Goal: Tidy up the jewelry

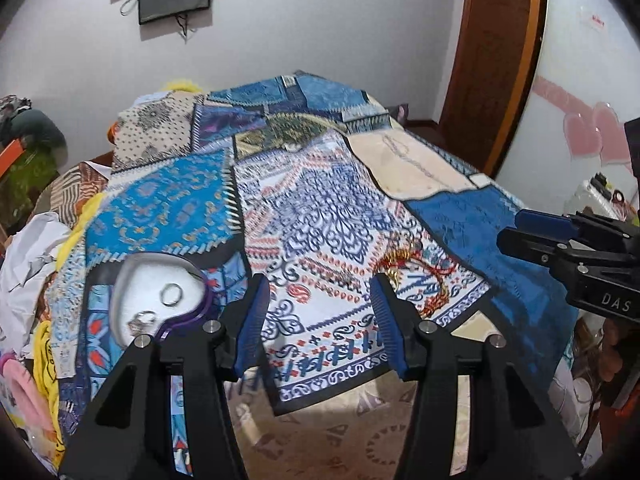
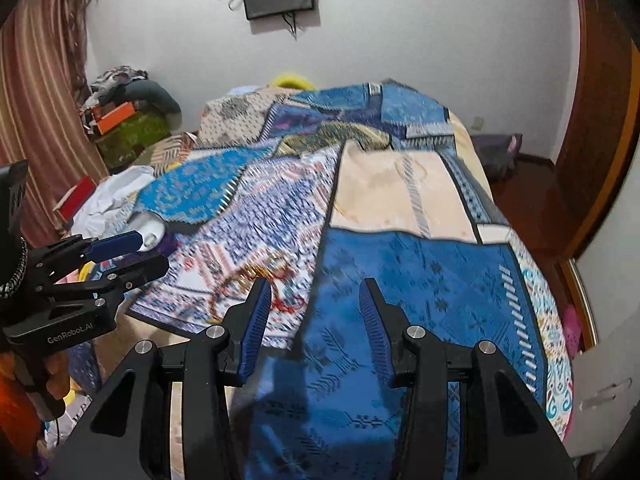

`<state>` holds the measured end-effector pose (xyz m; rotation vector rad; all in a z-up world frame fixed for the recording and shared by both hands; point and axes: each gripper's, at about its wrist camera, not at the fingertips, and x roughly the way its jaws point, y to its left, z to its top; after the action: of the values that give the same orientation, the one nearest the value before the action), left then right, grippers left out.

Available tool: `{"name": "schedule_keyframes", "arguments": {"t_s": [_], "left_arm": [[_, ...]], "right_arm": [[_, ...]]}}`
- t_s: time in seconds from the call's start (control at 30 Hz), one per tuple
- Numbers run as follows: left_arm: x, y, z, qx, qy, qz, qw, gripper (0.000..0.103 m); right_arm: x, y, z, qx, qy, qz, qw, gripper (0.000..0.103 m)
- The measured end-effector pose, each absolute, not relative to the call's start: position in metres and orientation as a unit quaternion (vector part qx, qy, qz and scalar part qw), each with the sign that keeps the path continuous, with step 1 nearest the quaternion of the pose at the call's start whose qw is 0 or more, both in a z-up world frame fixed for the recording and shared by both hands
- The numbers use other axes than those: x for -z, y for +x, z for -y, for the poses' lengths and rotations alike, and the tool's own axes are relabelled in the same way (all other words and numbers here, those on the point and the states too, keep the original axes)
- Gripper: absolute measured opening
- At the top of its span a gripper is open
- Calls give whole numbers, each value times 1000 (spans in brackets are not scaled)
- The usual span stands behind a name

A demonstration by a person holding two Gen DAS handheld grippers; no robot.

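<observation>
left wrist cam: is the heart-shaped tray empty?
No. The heart-shaped tray holds a plain ring and a second silver ring on its white lining.

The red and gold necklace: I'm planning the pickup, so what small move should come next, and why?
Probably ease the left gripper forward and right onto the red and gold necklace. Its jaws stand open and empty, the necklace lies loose on the patterned cloth, and the heart-shaped tray holds only rings.

— Where are the rings (image 1: 172, 294) lying?
— Inside the heart-shaped tray (image 1: 120, 292), open and flat on the patterned cloth (image 1: 304, 216).
— And the red-and-gold necklace (image 1: 420, 276)?
— Lying loosely curled to the tray's right.
</observation>
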<state>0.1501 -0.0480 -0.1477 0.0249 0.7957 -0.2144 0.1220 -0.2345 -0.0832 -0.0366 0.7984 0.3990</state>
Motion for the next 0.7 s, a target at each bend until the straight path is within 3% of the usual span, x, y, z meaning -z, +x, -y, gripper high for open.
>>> {"name": "schedule_keyframes", "arguments": {"t_s": [0.13,0.37,0.7], "left_arm": [[159,156,51,113,11,-398,910,50],[174,174,55,133,7,-417,899,30],[183,191,63,151,9,-420,895,23]], "right_arm": [[97,127,239,-194,-15,-401,895,42],[111,138,235,-203,-19,-417,886,42],[114,149,223,-228,-26,-413,881,42]]}}
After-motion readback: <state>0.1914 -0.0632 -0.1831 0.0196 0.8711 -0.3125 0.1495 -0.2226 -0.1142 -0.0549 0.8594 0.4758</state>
